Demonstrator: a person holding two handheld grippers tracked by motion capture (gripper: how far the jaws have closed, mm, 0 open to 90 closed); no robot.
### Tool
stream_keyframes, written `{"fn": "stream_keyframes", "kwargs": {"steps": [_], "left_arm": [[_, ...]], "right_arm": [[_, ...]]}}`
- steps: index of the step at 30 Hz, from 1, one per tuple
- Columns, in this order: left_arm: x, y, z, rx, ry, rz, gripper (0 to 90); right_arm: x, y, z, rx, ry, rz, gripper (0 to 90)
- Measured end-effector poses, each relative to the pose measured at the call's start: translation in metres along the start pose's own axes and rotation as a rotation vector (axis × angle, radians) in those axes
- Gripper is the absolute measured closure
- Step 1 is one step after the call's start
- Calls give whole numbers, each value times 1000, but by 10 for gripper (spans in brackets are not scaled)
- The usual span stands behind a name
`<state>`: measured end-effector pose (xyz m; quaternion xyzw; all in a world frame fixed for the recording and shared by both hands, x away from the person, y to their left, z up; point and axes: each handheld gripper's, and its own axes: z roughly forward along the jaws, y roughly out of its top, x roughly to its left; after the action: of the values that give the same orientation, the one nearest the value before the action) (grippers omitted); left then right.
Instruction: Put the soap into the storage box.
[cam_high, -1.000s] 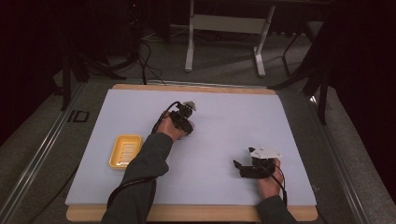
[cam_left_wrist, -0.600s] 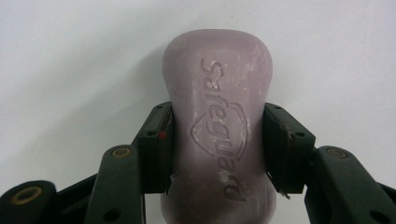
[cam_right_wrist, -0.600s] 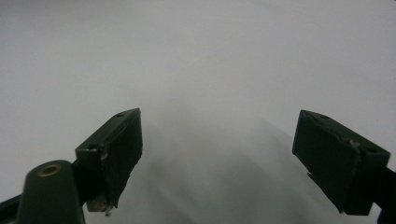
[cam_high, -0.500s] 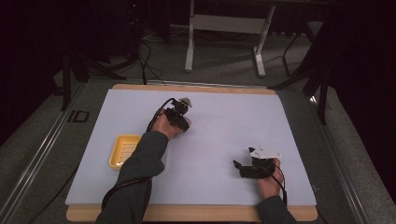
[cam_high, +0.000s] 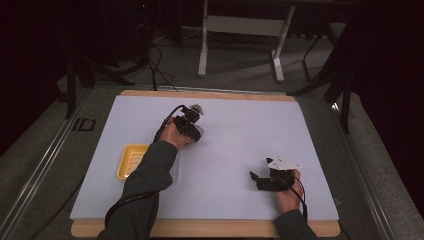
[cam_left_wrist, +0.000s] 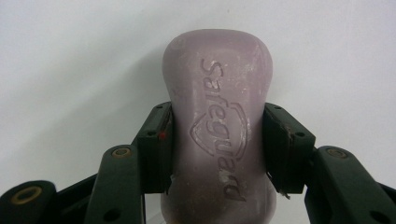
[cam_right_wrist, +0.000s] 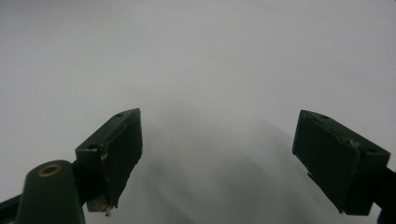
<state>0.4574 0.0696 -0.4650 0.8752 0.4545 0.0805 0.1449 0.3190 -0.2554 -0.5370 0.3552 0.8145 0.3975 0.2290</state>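
A mauve soap bar (cam_left_wrist: 215, 70) embossed "Safeguard" lies lengthwise between the jaws of my left gripper (cam_left_wrist: 217, 135), which is shut on its narrow waist. In the high view, that left gripper (cam_high: 190, 119) is held over the far-middle part of the white mat (cam_high: 235, 135), pointing away from the person. My right gripper (cam_high: 255, 180) rests near the front right of the mat and points left. Its jaws are wide apart, with nothing between them but bare white surface (cam_right_wrist: 217, 154).
A yellow ribbed soap dish (cam_high: 131, 161) sits on the mat at the left, beside the left forearm. The mat lies on a wooden board (cam_high: 200, 229). Beyond the table's far edge, a white stand (cam_high: 240, 25) and cables stand on the floor.
The left gripper with the soap has drifted slightly to the left over the far part of the mat. The right gripper has stayed where it was.
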Motion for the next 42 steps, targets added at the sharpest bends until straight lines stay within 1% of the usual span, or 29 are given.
{"fn": "stream_keyframes", "kwargs": {"steps": [2, 9, 12, 13, 15, 19, 23, 26, 27, 32, 34, 36, 42], "left_arm": [[1, -1, -2, 0, 6, 0, 492], [5, -6, -10, -10, 6, -21, 492], [7, -8, -14, -23, -4, -25, 492], [7, -9, -16, -32, -12, -35, 492], [8, -11, -20, -44, -19, -41, 492], [10, -14, -29, -56, -15, -42, 492], [12, -17, -35, -68, -19, -44, 492], [13, -19, -38, -72, -16, -44, 492], [13, -20, -39, -76, -17, -51, 492], [13, -27, -43, -92, -27, -62, 492], [14, -29, -44, -92, -26, -66, 492], [15, -31, -45, -89, -20, -61, 492], [18, -39, -50, -94, -12, -79, 492]], "right_arm": [[0, 0, 0, 0, 0, -1, 156], [0, 0, 0, -1, 1, 0, 156], [0, 0, 0, -2, 0, 2, 156], [0, 0, 0, -3, 0, 3, 156], [0, 0, 0, -4, 1, 3, 156], [0, 0, -1, -6, 2, 3, 156], [0, 0, -1, -7, 2, 3, 156], [0, 0, -1, -8, 2, 2, 156], [0, 0, -1, -8, 3, 2, 156], [-1, -1, -2, -18, 9, 11, 156], [-1, -1, -2, -21, 9, 7, 156], [-1, -1, -2, -20, 9, 7, 156], [-1, -1, -2, -20, 9, 6, 156]]}}
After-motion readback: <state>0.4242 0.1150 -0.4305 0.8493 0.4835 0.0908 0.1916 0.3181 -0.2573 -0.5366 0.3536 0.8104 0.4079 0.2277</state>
